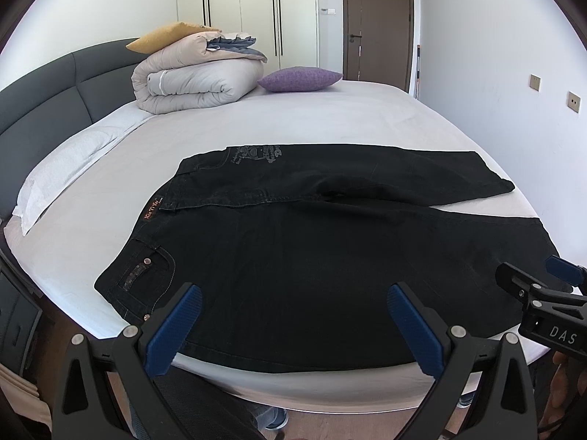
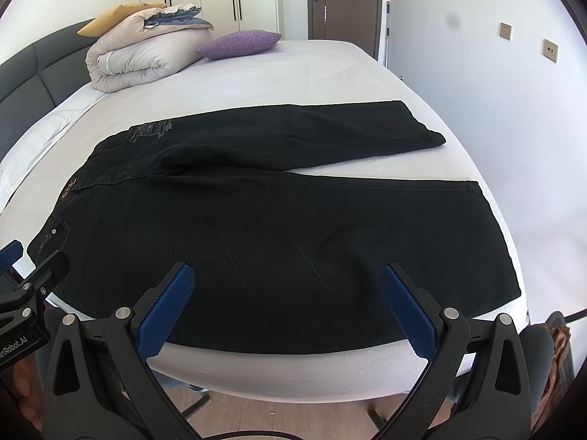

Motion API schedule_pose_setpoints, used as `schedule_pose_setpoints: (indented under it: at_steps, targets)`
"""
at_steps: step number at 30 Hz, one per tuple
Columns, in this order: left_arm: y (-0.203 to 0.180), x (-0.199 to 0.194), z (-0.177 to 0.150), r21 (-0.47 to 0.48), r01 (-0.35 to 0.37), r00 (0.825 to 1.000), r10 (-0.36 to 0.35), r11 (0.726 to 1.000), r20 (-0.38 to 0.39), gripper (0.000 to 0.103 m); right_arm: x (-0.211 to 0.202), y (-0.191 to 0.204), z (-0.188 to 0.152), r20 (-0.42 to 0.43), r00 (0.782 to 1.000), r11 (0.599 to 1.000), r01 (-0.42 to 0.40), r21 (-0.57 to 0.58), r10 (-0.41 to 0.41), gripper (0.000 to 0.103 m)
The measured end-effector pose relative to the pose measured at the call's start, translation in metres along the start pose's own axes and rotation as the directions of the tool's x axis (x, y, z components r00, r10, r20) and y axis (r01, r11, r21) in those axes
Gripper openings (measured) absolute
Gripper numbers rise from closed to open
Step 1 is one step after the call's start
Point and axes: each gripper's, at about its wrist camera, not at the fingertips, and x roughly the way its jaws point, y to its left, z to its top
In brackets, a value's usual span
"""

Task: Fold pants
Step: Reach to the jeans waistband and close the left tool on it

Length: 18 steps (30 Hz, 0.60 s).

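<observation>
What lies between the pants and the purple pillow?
Only bare white sheet between the pants and the pillow; both views show it.

Both the left gripper [image 1: 293, 324] and right gripper [image 2: 288, 306] had black frames, silver screws, and textured blue fingers [image 1: 172, 333]; white lettering marked their bodies.
</observation>
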Motion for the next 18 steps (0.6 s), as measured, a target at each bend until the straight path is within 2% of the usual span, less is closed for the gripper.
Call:
schedule_pose_setpoints:
  at_steps: [5, 7, 10, 15, 18]
  targets:
    - [-0.005, 0.001, 0.000, 0.018, -0.037, 0.999, 0.037, 0.999, 0.023, 0.103, 0.001, 0.002, -0.003, -0.008, 1.000, 1.000, -0.003, 0.001, 0.003, 0.103]
    - [-0.005, 0.002, -0.001, 0.037, -0.026, 0.999, 0.025, 0.999, 0.029, 0.103, 0.003, 0.001, -0.003, -0.016, 1.000, 1.000, -0.013, 0.004, 0.013, 0.103]
    - [0.003, 0.014, -0.002, 0.042, 0.012, 1.000, -0.011, 0.999, -0.009, 0.103, 0.012, -0.005, -0.002, -0.029, 0.998, 0.998, -0.064, 0.013, 0.064, 0.103]
    - [0.038, 0.053, 0.005, -0.020, 0.064, 0.992, -0.066, 0.998, -0.107, 0.103, 0.033, -0.024, 0.012, -0.040, 0.990, 0.991, -0.135, 0.021, 0.136, 0.103]
    - [0.057, 0.076, 0.022, 0.005, 0.031, 0.994, -0.030, 1.000, -0.106, 0.103, 0.045, -0.037, 0.035, -0.015, 0.981, 0.981, -0.193, 0.012, 0.193, 0.103]
